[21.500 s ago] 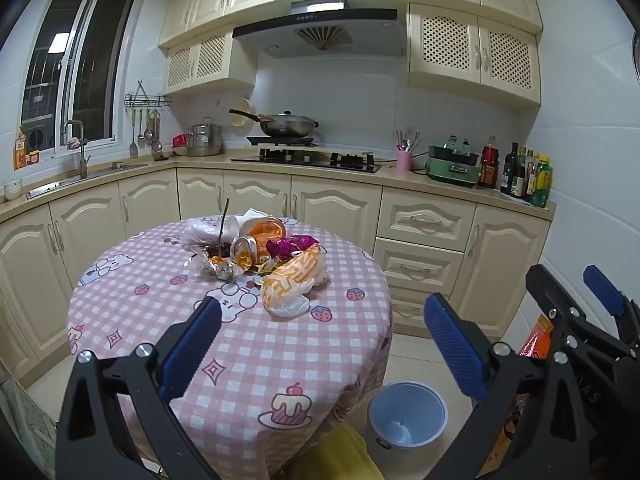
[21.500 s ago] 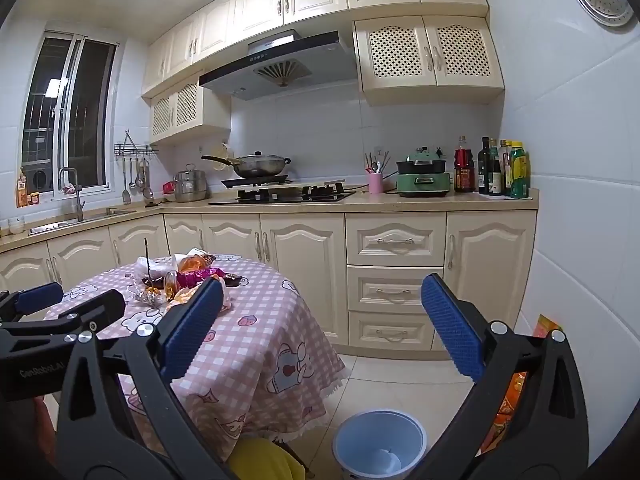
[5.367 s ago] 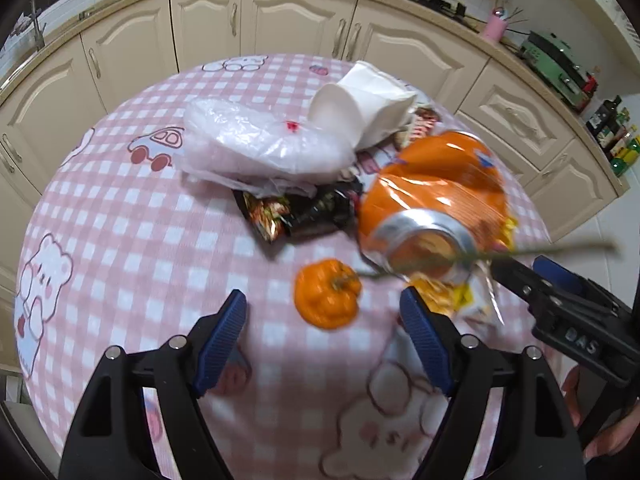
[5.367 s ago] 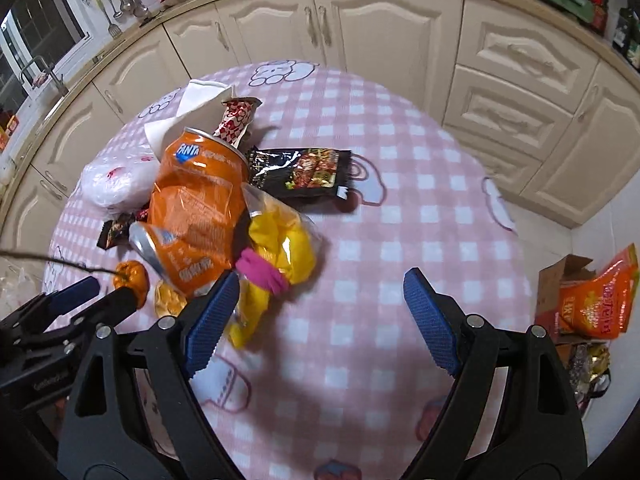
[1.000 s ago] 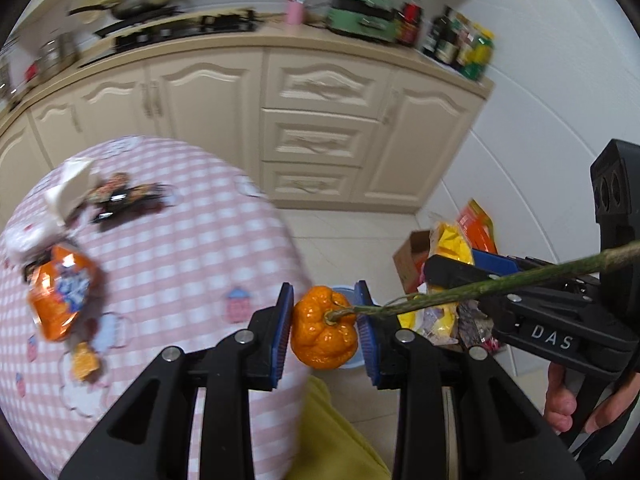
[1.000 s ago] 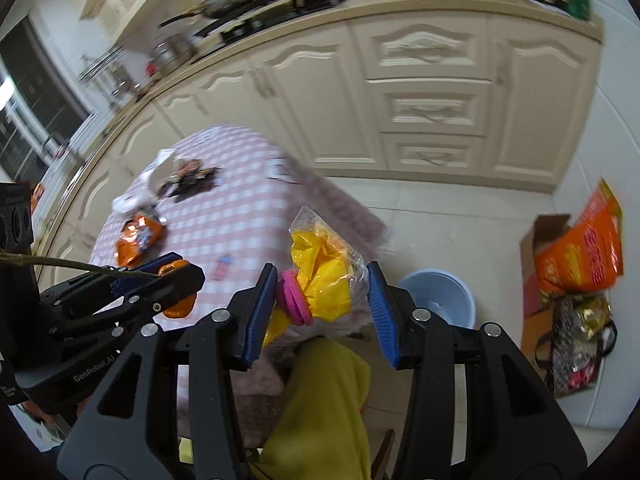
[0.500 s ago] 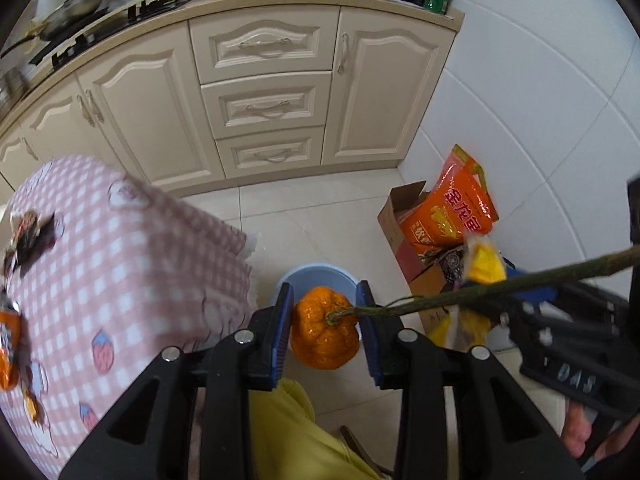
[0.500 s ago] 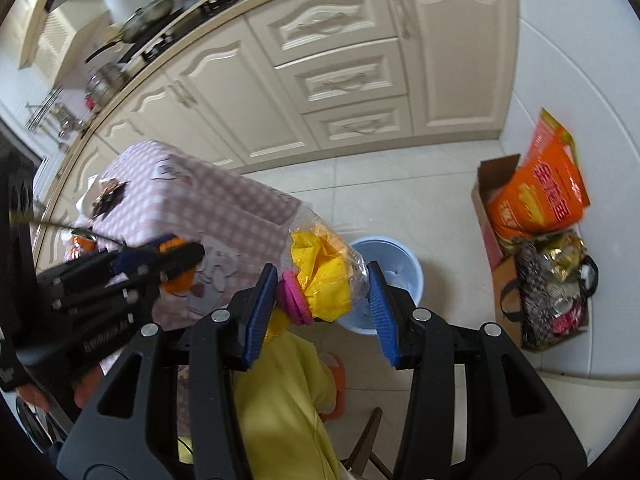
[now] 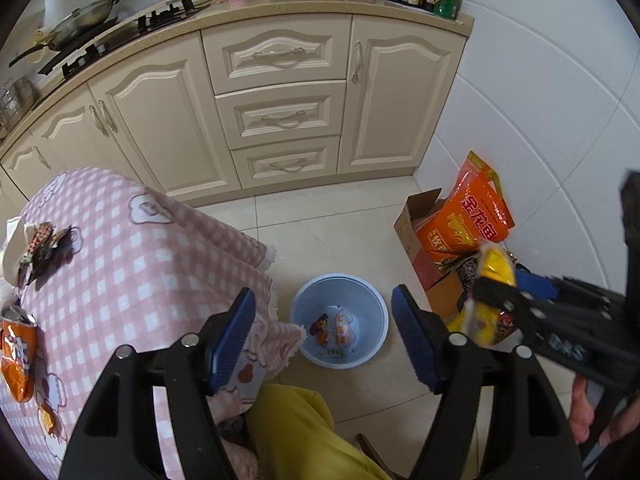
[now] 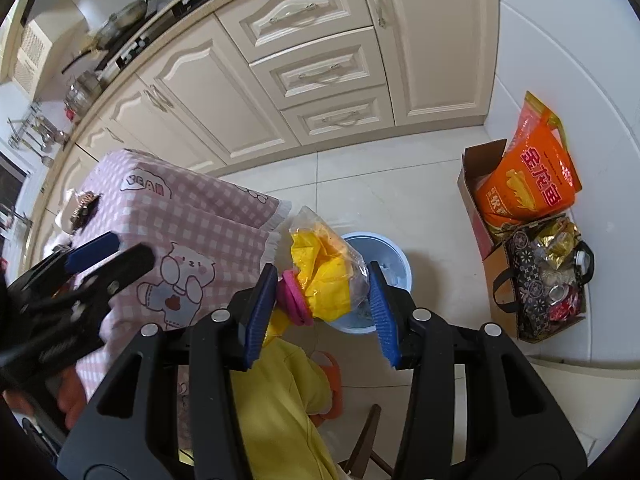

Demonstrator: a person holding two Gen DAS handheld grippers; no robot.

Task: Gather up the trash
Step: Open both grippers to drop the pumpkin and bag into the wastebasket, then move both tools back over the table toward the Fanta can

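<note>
Over the blue bin [image 9: 340, 280] on the kitchen floor, the left gripper [image 9: 324, 340] has just opened its fingers, nothing between them, while the right gripper [image 10: 324, 300] grips the clear bag of yellow trash [image 10: 326, 276], seemingly next to be dropped in

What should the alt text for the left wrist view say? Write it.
The left gripper hangs open and empty over a round pale-blue plastic bin on the tiled floor, with a few wrappers inside. A pink checked tablecloth drapes at left; at right the right gripper holds a clear bag of yellow material.
</note>
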